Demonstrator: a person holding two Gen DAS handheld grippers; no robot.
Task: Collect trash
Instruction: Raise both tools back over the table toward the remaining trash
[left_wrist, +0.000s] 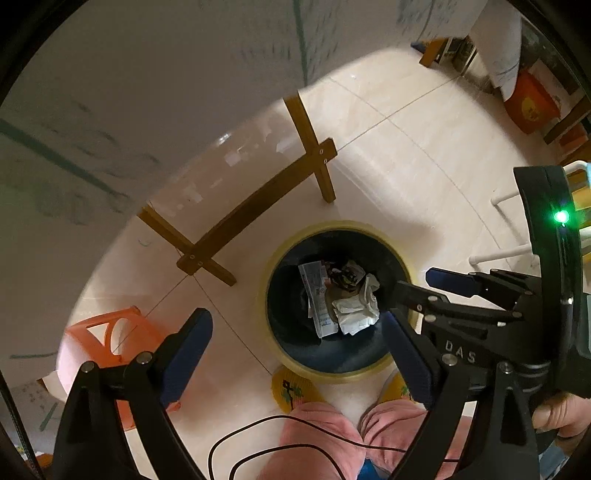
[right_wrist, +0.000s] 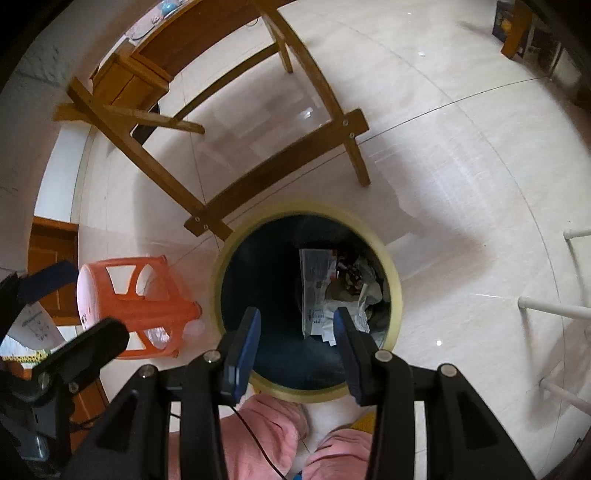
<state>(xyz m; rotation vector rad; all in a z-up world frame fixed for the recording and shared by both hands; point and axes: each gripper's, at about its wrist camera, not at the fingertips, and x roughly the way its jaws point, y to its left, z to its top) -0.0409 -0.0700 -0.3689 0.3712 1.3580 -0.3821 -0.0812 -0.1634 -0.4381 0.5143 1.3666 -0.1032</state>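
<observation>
A round bin with a yellow rim (left_wrist: 338, 225) and a dark liner stands on the tiled floor, and both grippers hang above it pointing down. Inside lie crumpled white paper (left_wrist: 356, 310), a printed leaflet (left_wrist: 316, 291) and a dark wrapper (left_wrist: 345, 275). My left gripper (left_wrist: 295, 317) is open wide with nothing between its blue pads. My right gripper (right_wrist: 297, 314) is open too and empty, over the bin (right_wrist: 306, 208) mouth with the leaflet (right_wrist: 314, 284) below it. In the left wrist view the right gripper (left_wrist: 421, 283) sits at the bin's right edge; the right wrist view shows the left gripper (right_wrist: 96, 299) at far left.
A wooden table frame (left_wrist: 258, 206) stands just behind the bin. An orange plastic stool (right_wrist: 144, 299) is to the bin's left. The person's pink trouser legs (left_wrist: 321, 439) and yellow slippers (left_wrist: 291, 387) are at the bin's near side, with a black cable (left_wrist: 258, 424). White rails (right_wrist: 554, 310) stand at right.
</observation>
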